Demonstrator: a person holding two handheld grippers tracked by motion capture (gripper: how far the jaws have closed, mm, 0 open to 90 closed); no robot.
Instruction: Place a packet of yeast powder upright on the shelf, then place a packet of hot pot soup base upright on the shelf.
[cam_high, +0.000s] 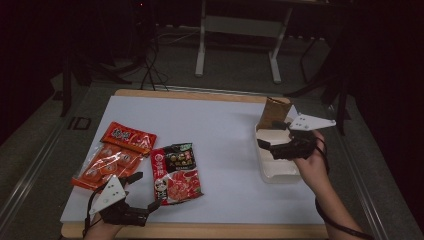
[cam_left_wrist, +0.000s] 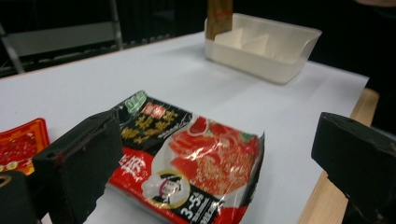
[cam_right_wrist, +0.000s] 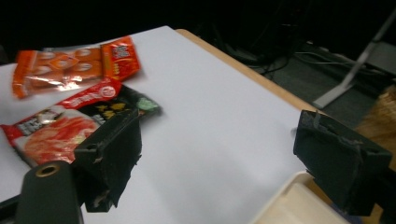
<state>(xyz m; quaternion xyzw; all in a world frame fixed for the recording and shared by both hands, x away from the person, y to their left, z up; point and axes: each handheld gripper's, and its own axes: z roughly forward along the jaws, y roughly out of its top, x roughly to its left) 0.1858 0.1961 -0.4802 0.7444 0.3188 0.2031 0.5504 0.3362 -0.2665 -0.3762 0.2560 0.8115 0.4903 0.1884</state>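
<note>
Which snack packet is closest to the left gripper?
The red-and-black packet, lying right by the open left gripper. The orange packet lies farther off, toward the table's left edge.

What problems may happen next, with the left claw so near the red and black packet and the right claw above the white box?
1. The left claw stands open at the corner of the red and black packet; a flat, shiny packet may slip or crumple when pinched.
2. The orange packet lies close beside it, so it may be pushed.
3. The right claw, open above the white box, may bump the brown packet standing inside.
</note>
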